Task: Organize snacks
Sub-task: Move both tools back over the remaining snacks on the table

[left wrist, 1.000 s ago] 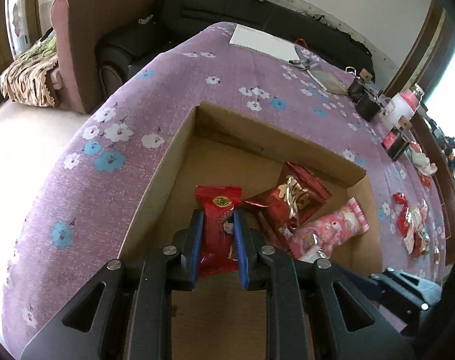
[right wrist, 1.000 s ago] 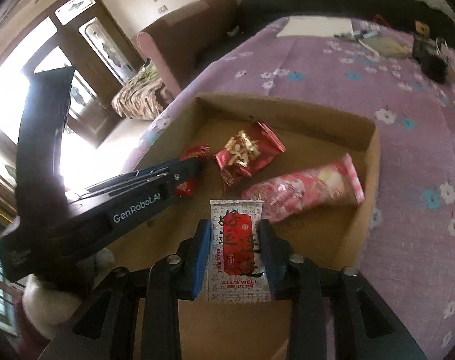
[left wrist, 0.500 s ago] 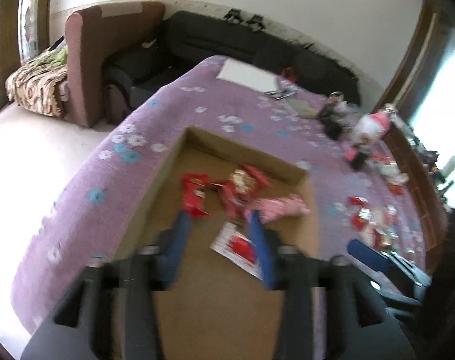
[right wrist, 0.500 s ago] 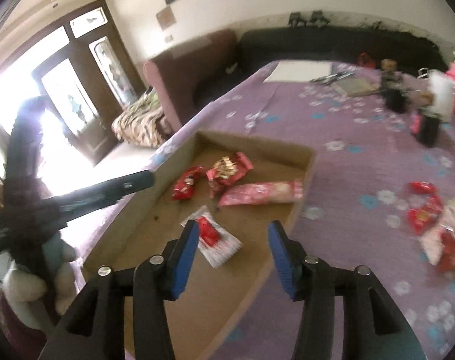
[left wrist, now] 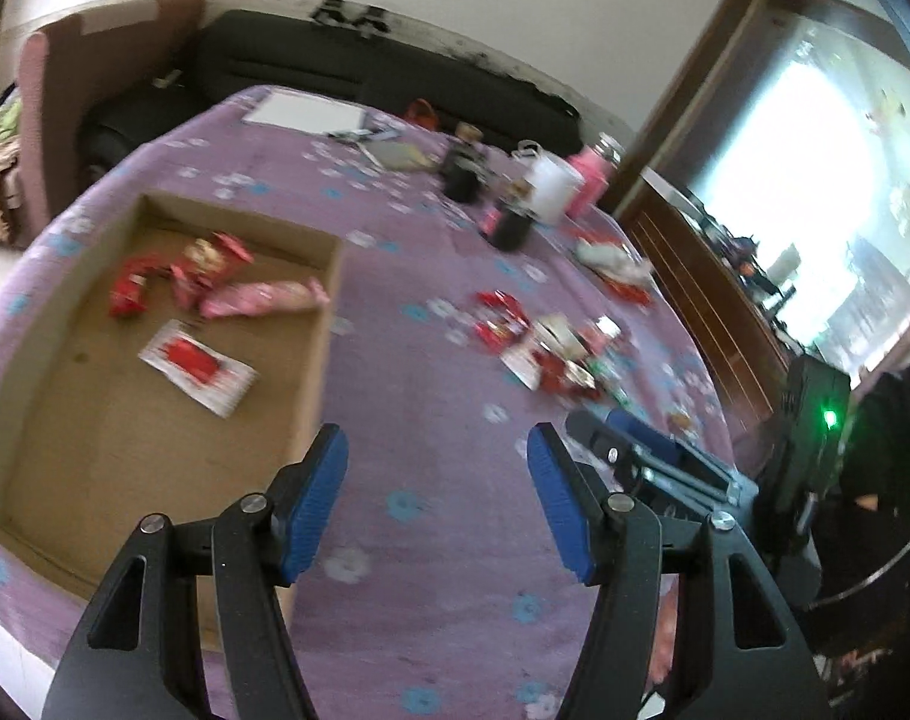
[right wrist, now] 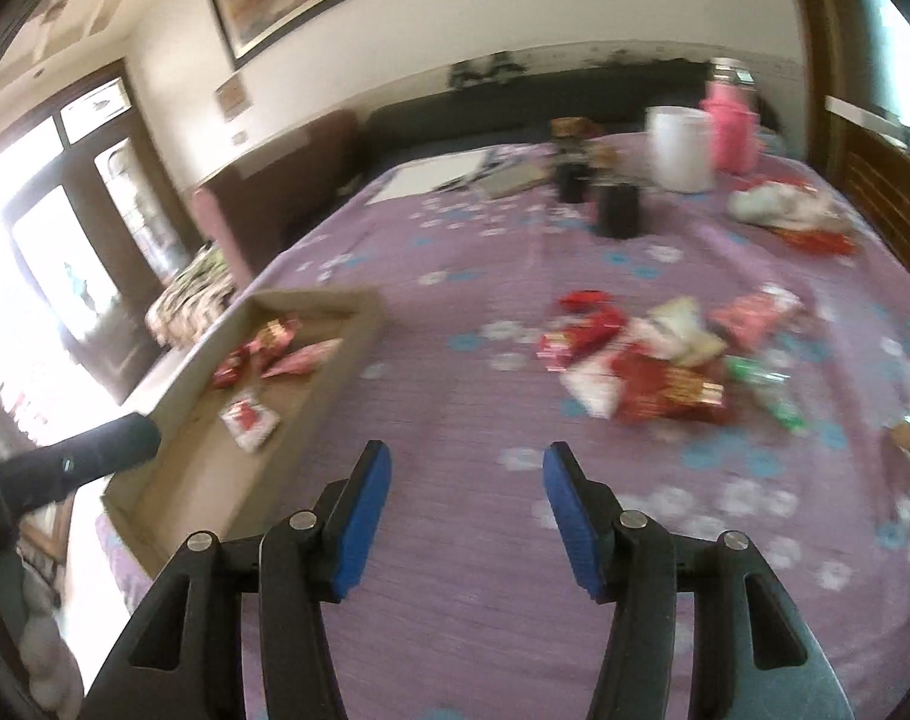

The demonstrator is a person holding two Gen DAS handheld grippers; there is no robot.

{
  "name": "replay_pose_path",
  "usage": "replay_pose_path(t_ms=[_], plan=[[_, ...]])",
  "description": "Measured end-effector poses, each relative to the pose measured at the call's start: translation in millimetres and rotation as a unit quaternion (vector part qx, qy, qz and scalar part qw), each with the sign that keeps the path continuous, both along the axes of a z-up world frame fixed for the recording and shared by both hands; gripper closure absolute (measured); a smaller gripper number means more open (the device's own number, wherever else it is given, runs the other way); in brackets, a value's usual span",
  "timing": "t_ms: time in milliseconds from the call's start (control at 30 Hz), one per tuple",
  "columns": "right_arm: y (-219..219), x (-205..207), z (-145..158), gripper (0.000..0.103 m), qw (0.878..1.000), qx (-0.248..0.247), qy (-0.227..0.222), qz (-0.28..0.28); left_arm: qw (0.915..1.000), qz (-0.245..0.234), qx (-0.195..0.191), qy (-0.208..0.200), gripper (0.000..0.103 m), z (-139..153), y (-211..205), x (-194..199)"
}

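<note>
Two grippers here, both empty-handed: the left gripper (left wrist: 437, 501) has its blue pads about halfway apart and the jaws are opening wider, with only purple flowered tablecloth (left wrist: 431, 360) showing between them. Same deal for the right gripper (right wrist: 463, 516), jaws opening, nothing held, just cloth in the gap

Using the cardboard box (left wrist: 320, 324) as the landmark: four snacks sit inside it. A white packet with a red label (left wrist: 197, 366) lies flat on the box floor nearest the camera, and at the far end there's a small red packet (left wrist: 128, 291), a red and gold packet (left wrist: 206, 258) and a long pink packet (left wrist: 263, 300) bunched close together

The loose pile of snacks (right wrist: 646, 360) is out on the cloth to the right of the box, well apart from it. Past the box toward the far side of the table are a white container (right wrist: 679, 147) and a pink bottle (right wrist: 733, 129). Everything's pretty motion-blurred
</note>
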State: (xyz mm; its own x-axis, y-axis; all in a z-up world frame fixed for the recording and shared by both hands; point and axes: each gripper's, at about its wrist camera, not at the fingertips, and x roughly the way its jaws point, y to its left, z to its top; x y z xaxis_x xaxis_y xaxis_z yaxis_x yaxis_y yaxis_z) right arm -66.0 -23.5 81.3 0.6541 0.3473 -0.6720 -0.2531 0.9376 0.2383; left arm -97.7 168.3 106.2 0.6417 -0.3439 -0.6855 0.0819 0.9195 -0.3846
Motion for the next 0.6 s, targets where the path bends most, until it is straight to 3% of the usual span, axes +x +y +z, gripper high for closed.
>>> replay_pose_path(t_ms=[267, 600], plan=[[-55.9, 1.2, -9.5, 0.045, 0.998, 0.011, 0.006, -0.054, 0.9997, -0.020, 0.006, 0.010, 0.042, -6.7, -24.3, -12.9], [-108.9, 40.1, -17.2, 0.045, 0.994, 0.025, 0.020, -0.109, 0.9973, -0.023, 0.070, 0.004, 0.042, -30.7, -45.4, -13.4]])
